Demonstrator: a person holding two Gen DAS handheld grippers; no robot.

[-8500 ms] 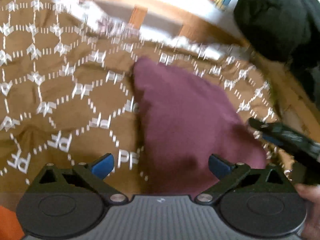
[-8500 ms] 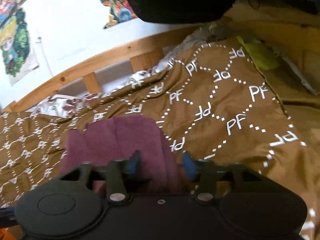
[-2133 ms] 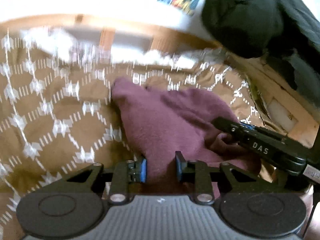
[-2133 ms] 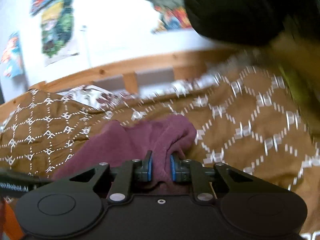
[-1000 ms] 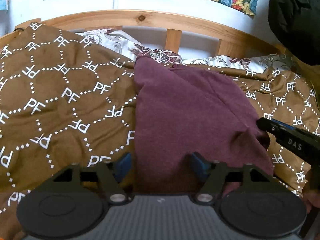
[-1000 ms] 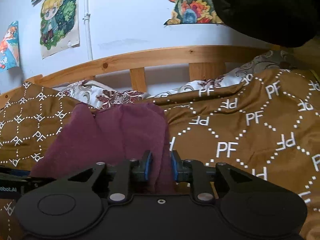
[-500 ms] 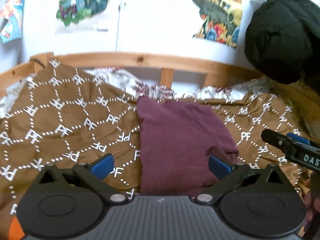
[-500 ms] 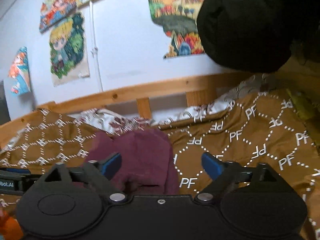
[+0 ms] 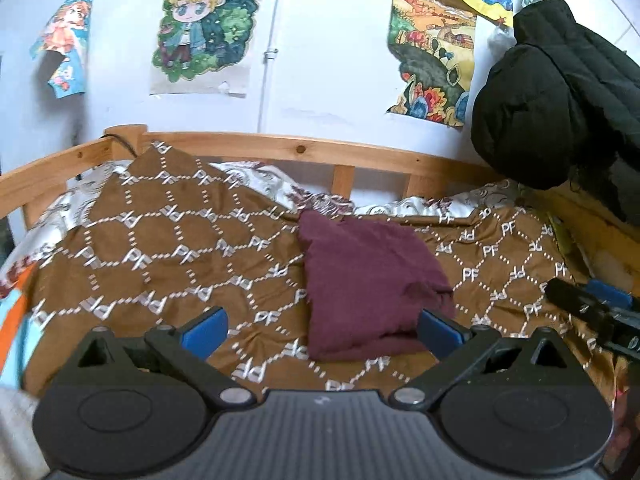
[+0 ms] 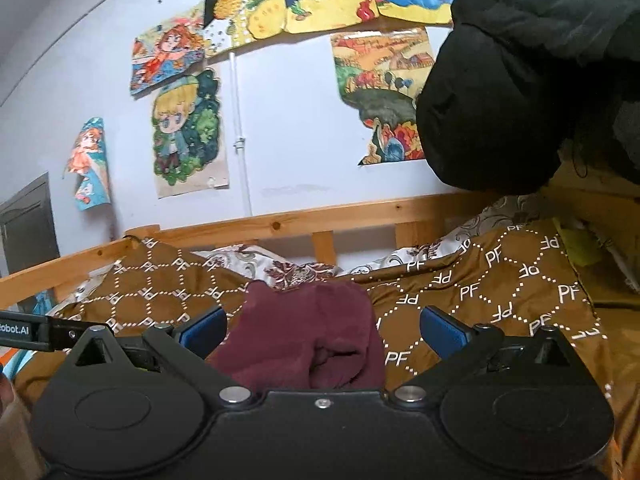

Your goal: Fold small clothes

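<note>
A maroon garment [image 9: 368, 280] lies folded in a rough rectangle on the brown patterned blanket [image 9: 180, 264], its far end near the bed rail. My left gripper [image 9: 322, 330] is open and held back above the garment's near edge, its blue pads clear of the cloth. In the right wrist view the same garment [image 10: 304, 340] lies just ahead, its near edge lumpy with a fold. The jaws of my right gripper [image 10: 322, 330] are opening, and the cloth lies on the bed ahead of them with neither pad touching it. The right gripper's tip [image 9: 592, 312] shows at the right edge of the left wrist view.
A wooden bed rail [image 9: 280, 150] runs behind the blanket, with a floral sheet [image 9: 264, 184] showing under it. A black jacket [image 9: 560, 92] hangs at the upper right. Posters [image 9: 204, 24] cover the wall. The left gripper's tip [image 10: 40, 332] pokes in from the left.
Both grippers let go of the maroon garment, opened wide and drew back and upward. The garment stays on the blanket, now farther away in both views.
</note>
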